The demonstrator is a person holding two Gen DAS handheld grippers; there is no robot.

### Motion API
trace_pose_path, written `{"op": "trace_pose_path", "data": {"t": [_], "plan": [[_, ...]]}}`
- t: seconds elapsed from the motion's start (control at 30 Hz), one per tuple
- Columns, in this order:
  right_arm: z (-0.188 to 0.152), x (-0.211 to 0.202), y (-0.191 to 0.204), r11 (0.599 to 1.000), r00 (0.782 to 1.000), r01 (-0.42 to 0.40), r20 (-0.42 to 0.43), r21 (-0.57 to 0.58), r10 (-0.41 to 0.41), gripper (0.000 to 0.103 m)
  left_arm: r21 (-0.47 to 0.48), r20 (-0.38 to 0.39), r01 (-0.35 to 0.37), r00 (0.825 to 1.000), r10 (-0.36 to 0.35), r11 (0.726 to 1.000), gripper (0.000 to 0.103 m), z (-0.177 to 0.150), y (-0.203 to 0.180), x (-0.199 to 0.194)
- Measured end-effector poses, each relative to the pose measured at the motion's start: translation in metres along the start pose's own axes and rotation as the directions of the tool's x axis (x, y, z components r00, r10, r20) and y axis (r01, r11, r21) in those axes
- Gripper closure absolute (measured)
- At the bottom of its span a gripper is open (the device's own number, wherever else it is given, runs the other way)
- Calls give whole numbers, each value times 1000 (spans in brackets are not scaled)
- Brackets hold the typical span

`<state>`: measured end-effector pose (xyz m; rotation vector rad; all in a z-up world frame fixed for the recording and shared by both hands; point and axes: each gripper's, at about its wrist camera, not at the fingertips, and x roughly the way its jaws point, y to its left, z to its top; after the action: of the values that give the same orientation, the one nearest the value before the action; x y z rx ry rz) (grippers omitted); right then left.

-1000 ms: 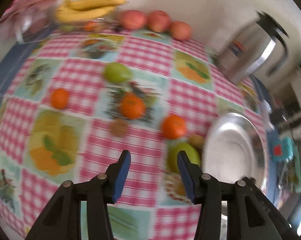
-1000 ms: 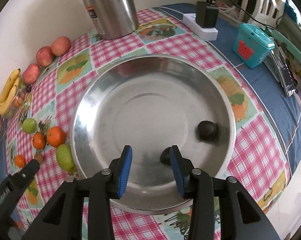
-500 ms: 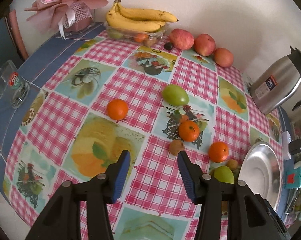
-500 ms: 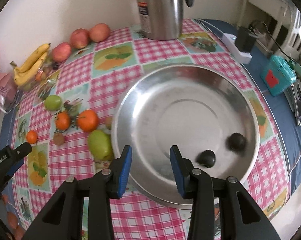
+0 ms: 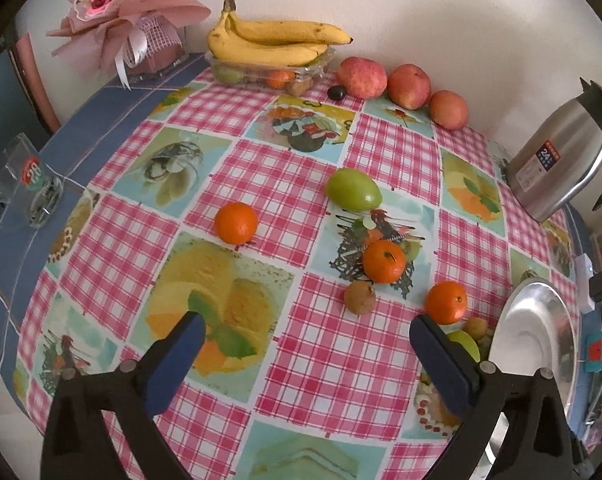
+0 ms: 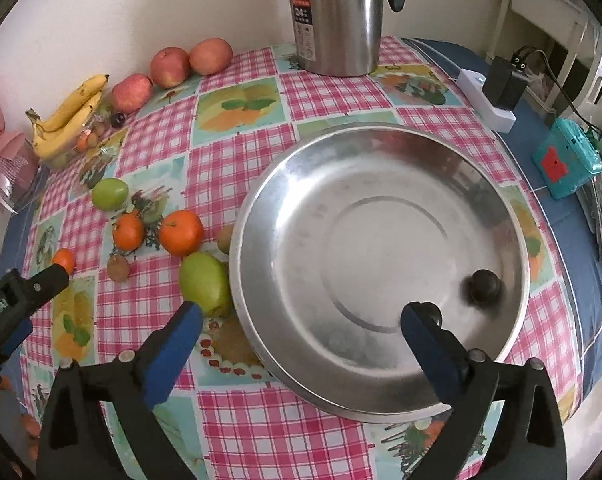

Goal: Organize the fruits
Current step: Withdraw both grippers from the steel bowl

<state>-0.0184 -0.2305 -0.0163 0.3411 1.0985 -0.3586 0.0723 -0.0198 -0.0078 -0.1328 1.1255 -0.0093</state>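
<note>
Two views look down on a table covered with a pink gingham cloth point(image 5: 269, 184) printed with fruit squares.

In the left wrist view, the left gripper point(image 5: 307, 342) fills the bottom of the frame with its blue-padded fingers spread wide and holding nothing. Loose fruit lies across the middle of the frame: a round orange tangerine point(image 5: 236, 223) left of centre, a smooth green oval fruit point(image 5: 353, 190) above centre, a second tangerine point(image 5: 383, 261) at centre right, a small brown fuzzy fruit point(image 5: 359, 298) just below it, and a third tangerine point(image 5: 446, 303) further right. At the top, a bunch of yellow bananas point(image 5: 273, 40) rests on a clear plastic tray, with three red apples point(image 5: 408, 86) in a row beside it.

In the right wrist view, the right gripper point(image 6: 301, 324) sits at the bottom, its fingers likewise wide apart and empty. A large shiny steel plate point(image 6: 381, 184) fills the centre right. One small dark round fruit point(image 6: 484, 283) lies inside it at lower right; another dark shape shows partly behind the gripper's right fingertip. A pale green pear-shaped fruit point(image 6: 203, 283) touches the plate's left rim. A steel thermos jug point(image 6: 337, 16) stands at the top.
</note>
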Motion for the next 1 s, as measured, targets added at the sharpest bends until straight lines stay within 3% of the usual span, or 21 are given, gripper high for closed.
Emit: {"op": "trace_pose_path", "data": {"t": [0.27, 0.5, 0.77, 1.0], "plan": [[3, -8, 6, 999, 998, -19, 66, -42, 22, 3, -18, 14, 6, 1000, -6, 1000, 0, 1, 4, 2], [14, -15, 13, 997, 996, -67, 63, -23, 69, 3, -25, 12, 37, 999, -37, 999, 0, 5, 3, 7], [36, -14, 41, 996, 998, -29, 59, -82, 34, 3, -23, 6, 53, 999, -53, 998, 0, 16, 8, 15], [53, 2, 51, 993, 994, -100, 28, -61, 102, 3, -37, 27, 46, 999, -45, 998, 0, 36, 15, 21]]}}
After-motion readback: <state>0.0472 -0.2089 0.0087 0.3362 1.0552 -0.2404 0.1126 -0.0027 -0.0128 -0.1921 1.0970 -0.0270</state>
